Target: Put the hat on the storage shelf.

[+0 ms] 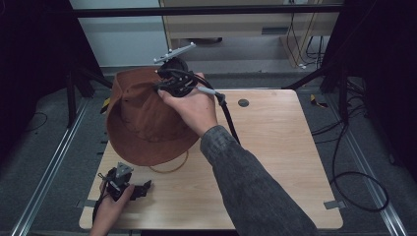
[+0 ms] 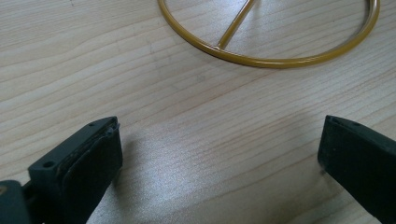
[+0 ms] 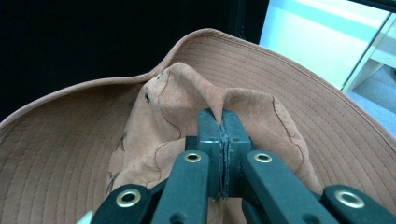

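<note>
Right hand-held gripper [image 3: 223,135] clamped on unlabelled brown hat [image 3: 187,102], no legible writing.

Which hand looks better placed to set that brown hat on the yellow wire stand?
Right: the right gripper already pinches the hat above the stand. The left gripper rests open.

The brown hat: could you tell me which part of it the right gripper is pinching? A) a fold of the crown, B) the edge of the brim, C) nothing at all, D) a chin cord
A: the right gripper has its jaws closed on a raised fold of the brown hat crown, with the brim spreading around it.
</note>
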`<state>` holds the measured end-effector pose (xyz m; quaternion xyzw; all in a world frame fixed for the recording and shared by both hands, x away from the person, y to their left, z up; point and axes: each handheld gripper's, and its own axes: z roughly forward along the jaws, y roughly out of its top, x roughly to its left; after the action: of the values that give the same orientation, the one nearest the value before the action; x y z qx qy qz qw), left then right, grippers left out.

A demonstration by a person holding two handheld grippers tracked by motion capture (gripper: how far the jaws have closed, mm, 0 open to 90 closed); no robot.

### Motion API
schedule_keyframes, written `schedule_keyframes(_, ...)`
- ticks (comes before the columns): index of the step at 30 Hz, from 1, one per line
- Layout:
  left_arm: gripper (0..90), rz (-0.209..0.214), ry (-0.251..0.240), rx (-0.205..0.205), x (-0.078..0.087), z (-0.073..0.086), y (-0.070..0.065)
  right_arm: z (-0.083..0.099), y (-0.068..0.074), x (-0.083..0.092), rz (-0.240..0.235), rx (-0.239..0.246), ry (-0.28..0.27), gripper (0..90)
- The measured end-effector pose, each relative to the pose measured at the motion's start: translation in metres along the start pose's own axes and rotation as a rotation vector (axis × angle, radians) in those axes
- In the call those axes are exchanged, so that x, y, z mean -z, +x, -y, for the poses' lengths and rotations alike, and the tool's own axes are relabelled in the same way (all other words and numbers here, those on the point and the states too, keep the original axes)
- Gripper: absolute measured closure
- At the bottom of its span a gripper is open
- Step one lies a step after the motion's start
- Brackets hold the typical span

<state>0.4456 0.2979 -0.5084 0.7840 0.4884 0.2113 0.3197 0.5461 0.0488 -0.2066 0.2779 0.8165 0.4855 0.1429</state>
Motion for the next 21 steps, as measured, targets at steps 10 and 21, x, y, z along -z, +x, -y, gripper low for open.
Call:
schedule_keyframes(10,0.0,0.0,-0.001,0.001,0.0,0.0,0.0,0.001,0.003,-0.008,-0.005,0.004,0.012,89.2)
schedule_keyframes(21,0.0,0.0,-0.001,0.001,0.0,0.0,0.0,0.002,0.009,-0.019,-0.022,0.014,0.038,88.7)
